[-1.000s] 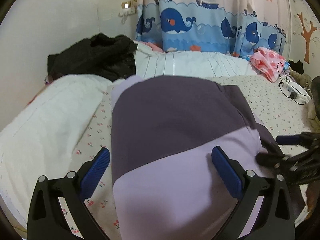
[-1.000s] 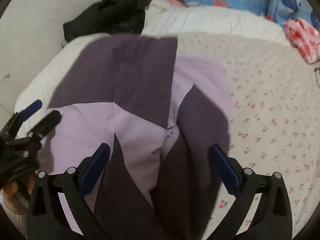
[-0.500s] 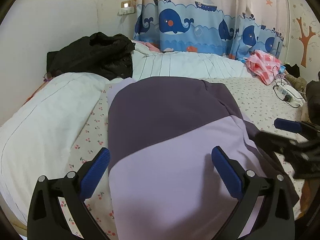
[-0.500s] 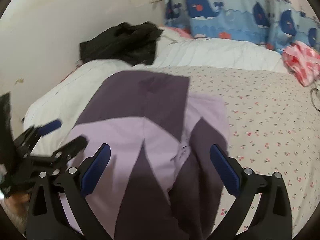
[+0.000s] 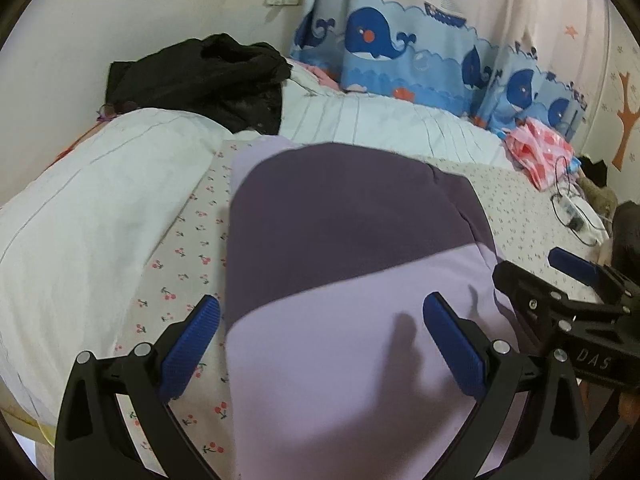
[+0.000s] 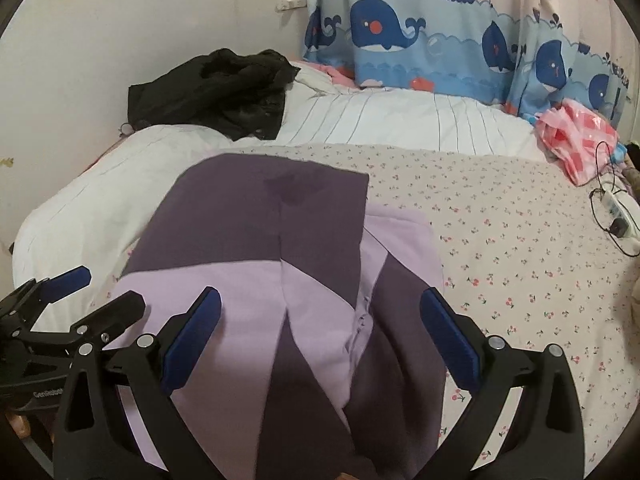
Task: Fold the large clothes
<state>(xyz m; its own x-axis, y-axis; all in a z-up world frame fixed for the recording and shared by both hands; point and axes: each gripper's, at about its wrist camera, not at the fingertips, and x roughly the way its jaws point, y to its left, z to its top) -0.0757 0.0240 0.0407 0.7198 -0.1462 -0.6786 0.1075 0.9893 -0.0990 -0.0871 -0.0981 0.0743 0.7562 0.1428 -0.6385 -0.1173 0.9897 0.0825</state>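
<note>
A two-tone garment, dark purple and pale lilac, lies folded on the cherry-print bed sheet. It also shows in the right wrist view, with folded panels overlapping. My left gripper is open and empty above its near lilac part. My right gripper is open and empty above its near edge. Each gripper shows at the side of the other's view: the right gripper and the left gripper.
A white quilt lies left of the garment. A black garment is heaped at the far left corner. A pink checked cloth and a power strip with cables lie at the right. A whale curtain hangs behind.
Both grippers have pulled back and tilted up from the garment, so more of the wall and curtain shows. The garment has stayed folded on the bed.
</note>
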